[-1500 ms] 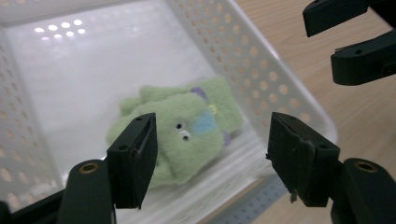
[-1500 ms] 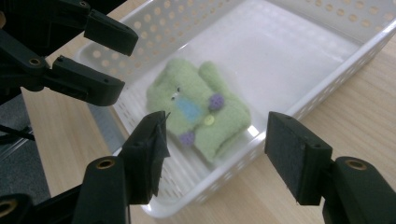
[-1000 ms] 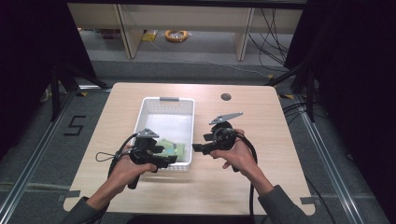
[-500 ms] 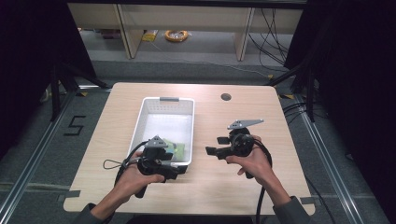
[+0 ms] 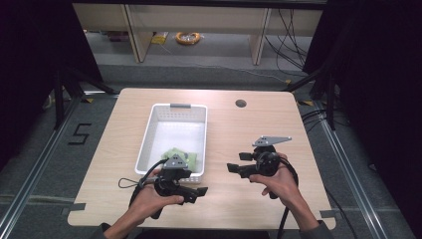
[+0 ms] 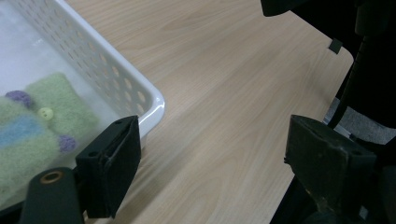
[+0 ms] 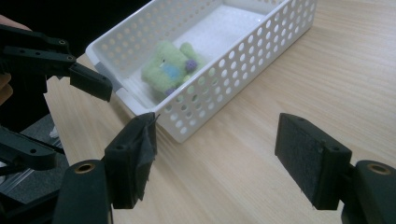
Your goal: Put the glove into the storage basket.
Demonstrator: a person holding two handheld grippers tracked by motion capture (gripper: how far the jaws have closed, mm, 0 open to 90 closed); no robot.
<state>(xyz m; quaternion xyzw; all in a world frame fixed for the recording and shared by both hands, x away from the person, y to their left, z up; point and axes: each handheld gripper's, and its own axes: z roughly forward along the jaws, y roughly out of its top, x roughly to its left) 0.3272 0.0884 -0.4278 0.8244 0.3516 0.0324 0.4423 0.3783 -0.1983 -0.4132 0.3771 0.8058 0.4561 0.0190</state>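
A white perforated basket (image 5: 171, 130) stands on the wooden table, left of centre. A green felt piece (image 5: 181, 157) with blue and purple patches and a yellow button (image 6: 45, 112) lies at its near end (image 7: 168, 65). My left gripper (image 5: 198, 194) hovers just in front of the basket's near right corner (image 6: 154, 100), pointing right. Its jaws (image 6: 217, 163) have just been opening, with only bare tabletop between them. My right gripper (image 5: 236, 162) is to the right of the basket and points left at it. It is open (image 7: 224, 158) and holds nothing.
A round cable hole (image 5: 241, 103) sits in the table's far right part. The left gripper's black fingers (image 7: 88, 79) reach in at the left of the right gripper view. The table's right edge (image 6: 343, 51) is close to the left gripper. Shelves stand behind the table.
Both grippers have drawn back from the basket toward the table's near edge, the right one also to the right. The green felt piece stays in the basket.
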